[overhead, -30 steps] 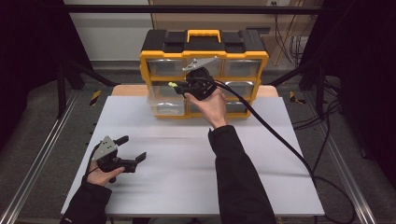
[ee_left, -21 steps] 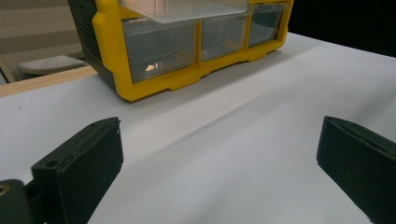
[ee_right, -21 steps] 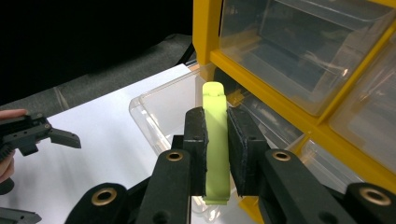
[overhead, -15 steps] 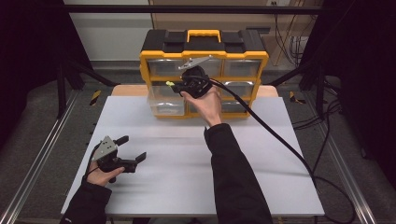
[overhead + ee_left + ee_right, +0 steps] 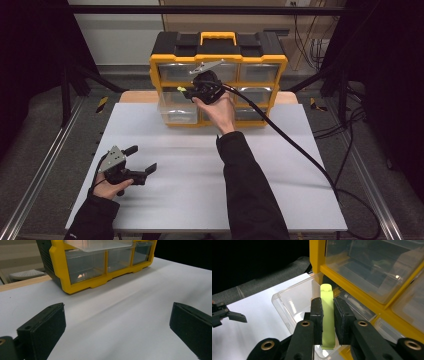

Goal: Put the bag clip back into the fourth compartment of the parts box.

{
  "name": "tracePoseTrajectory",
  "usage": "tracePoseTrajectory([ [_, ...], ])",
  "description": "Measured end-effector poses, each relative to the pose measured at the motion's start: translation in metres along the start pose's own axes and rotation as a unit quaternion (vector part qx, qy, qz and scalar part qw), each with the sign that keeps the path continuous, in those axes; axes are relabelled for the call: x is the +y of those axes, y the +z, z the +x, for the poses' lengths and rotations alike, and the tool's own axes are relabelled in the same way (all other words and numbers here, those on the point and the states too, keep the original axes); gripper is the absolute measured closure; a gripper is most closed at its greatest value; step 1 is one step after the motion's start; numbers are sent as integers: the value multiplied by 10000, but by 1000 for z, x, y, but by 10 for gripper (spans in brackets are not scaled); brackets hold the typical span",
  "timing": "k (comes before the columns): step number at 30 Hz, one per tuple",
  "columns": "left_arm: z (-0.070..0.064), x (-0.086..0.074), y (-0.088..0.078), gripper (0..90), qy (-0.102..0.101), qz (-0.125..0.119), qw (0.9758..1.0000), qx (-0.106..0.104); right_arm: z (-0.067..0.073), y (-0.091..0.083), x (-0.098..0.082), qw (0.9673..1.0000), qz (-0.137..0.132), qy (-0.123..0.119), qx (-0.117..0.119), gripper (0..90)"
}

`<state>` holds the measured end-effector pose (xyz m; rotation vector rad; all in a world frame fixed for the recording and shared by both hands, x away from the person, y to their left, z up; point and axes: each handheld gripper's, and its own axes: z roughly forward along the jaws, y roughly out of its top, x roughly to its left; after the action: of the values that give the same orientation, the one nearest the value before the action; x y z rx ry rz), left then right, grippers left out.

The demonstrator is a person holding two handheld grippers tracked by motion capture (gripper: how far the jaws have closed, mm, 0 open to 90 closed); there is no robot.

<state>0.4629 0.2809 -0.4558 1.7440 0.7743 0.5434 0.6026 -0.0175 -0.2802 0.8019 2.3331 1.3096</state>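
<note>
Trouble comes if your right tongs (image 5: 327,315), clenched on the green clip (image 5: 327,312), release off-centre above the open drawer (image 5: 294,302), spilling it onto the worktop (image 5: 200,165); left tongs (image 5: 141,161) rest released.

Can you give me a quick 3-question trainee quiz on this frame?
1. True or false: the right gripper is shut on the lime-green piece.
2. Which drawer of the yellow organizer is pulled out: A) a left-column one, B) top right, C) none?
3. What state is the left gripper in, and where is it?

Key:
1. True.
2. A; the clear open drawer sticks out over the white tabletop.
3. Open, holding nothing, low over the tabletop, apart from the organizer.
</note>
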Motion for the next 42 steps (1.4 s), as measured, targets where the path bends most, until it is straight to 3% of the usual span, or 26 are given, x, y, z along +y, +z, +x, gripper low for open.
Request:
tracePoseTrajectory([
  [19, 0, 0, 0, 4, 9, -8, 10000, -8, 0, 19, -7, 9999, 141, 42, 14, 783],
  [42, -1, 0, 0, 4, 27, -7, 10000, -11, 0, 35, -17, 9986, 523, 22, 41, 783],
])
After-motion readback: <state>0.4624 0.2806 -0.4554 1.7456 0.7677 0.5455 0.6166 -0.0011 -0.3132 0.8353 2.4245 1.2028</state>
